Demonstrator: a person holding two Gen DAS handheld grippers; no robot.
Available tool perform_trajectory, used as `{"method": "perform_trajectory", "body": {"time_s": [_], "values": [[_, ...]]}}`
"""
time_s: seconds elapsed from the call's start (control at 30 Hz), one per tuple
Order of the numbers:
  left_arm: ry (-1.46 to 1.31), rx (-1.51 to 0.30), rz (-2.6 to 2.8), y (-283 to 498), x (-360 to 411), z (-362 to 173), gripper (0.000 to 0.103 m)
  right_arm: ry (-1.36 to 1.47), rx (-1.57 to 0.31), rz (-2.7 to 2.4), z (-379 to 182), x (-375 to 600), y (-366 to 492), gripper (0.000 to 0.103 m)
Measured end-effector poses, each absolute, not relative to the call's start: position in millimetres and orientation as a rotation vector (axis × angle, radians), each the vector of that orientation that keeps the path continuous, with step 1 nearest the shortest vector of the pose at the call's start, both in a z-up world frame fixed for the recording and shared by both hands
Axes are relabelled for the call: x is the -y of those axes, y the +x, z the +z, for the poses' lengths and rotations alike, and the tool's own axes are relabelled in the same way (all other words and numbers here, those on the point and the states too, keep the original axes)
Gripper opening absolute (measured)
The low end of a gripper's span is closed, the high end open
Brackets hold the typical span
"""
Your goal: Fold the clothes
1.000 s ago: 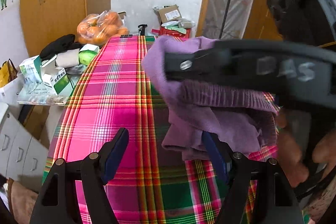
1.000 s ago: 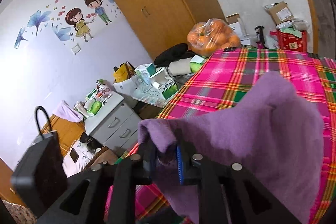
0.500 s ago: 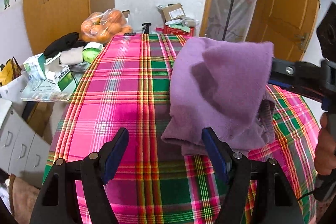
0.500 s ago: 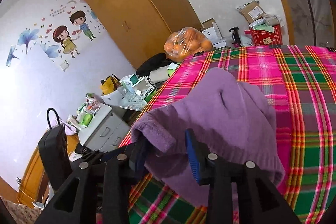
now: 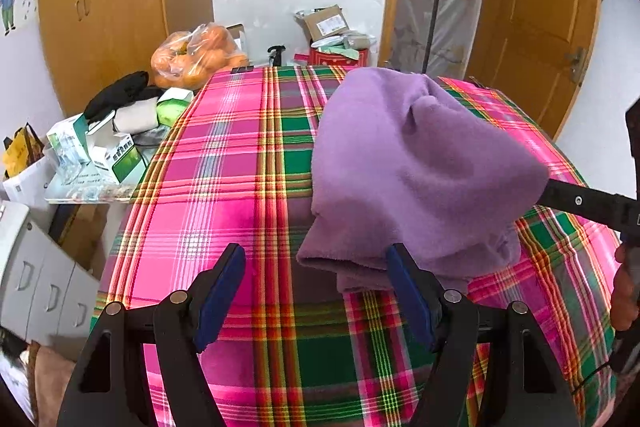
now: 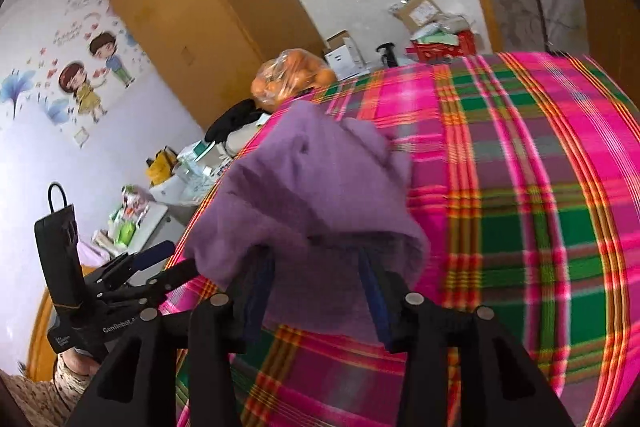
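Note:
A purple fleece garment [image 5: 416, 167] lies bunched on the pink and green plaid tablecloth [image 5: 224, 187]. My left gripper [image 5: 316, 283] stands open just above the cloth at the garment's near left corner, its right finger [image 5: 408, 291] over the hem. From the right, the black arm of my right gripper [image 5: 580, 203] reaches under the garment's edge, tips hidden. In the right wrist view the garment [image 6: 304, 187] drapes over my right gripper [image 6: 316, 279] and hangs loose between the jaws, which are opening. My left gripper [image 6: 160, 263] shows at the left there.
A bag of oranges [image 5: 196, 57] and a red box [image 5: 340, 55] sit at the table's far end. Boxes and dark clothes crowd a side shelf [image 5: 100, 151] on the left, beside white drawers [image 5: 36, 275]. A wooden door [image 5: 540, 27] stands at the right.
The right gripper swept to the right across the table, drawing the garment's top layer over with it, and its jaws widened from pinching the cloth. The left gripper stayed put.

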State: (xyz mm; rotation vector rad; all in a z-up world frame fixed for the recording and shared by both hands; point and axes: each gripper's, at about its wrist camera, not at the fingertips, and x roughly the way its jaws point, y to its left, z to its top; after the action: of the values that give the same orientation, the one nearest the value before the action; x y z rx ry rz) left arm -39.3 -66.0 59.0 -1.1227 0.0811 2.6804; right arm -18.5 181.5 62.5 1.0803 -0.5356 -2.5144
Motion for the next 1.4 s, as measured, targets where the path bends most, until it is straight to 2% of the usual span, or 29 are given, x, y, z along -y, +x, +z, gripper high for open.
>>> {"method": "perform_trajectory", "body": {"time_s": [0.17,0.27,0.37,0.43,0.47,0.5,0.57,0.7,0.93,1.4], "values": [[-1.119,-0.092,2.67,-42,63,59,0.075,1.141,0.685,-2.492,36,-207,-23,0.056],[-1.114,-0.11,2.67,-43,59,58,0.075,1.171,0.678,-2.447,25,-197,-35,0.056],[-1.123,-0.11,2.661,-45,59,56,0.075,1.188,0.63,-2.435,19,-179,-51,0.061],[-1.127,-0.104,2.659,-46,61,56,0.075,1.17,0.626,-2.459,19,-174,-56,0.046],[-1.129,-0.1,2.657,-46,62,55,0.075,1.15,0.648,-2.442,21,-174,-58,0.025],[-1.129,-0.099,2.657,-46,63,55,0.075,1.13,0.671,-2.425,23,-175,-60,0.012],[-1.129,-0.094,2.653,-47,64,54,0.075,1.077,0.664,-2.427,33,-172,-60,0.007],[-1.121,-0.09,2.647,-48,66,55,0.075,0.949,0.593,-2.453,61,-163,-53,0.006],[-1.108,-0.05,2.654,-46,74,59,0.075,0.822,0.587,-2.349,95,-127,-73,0.006],[-1.096,0.046,2.662,-29,96,63,0.075,0.887,0.557,-2.075,90,-35,-123,0.006]]}}
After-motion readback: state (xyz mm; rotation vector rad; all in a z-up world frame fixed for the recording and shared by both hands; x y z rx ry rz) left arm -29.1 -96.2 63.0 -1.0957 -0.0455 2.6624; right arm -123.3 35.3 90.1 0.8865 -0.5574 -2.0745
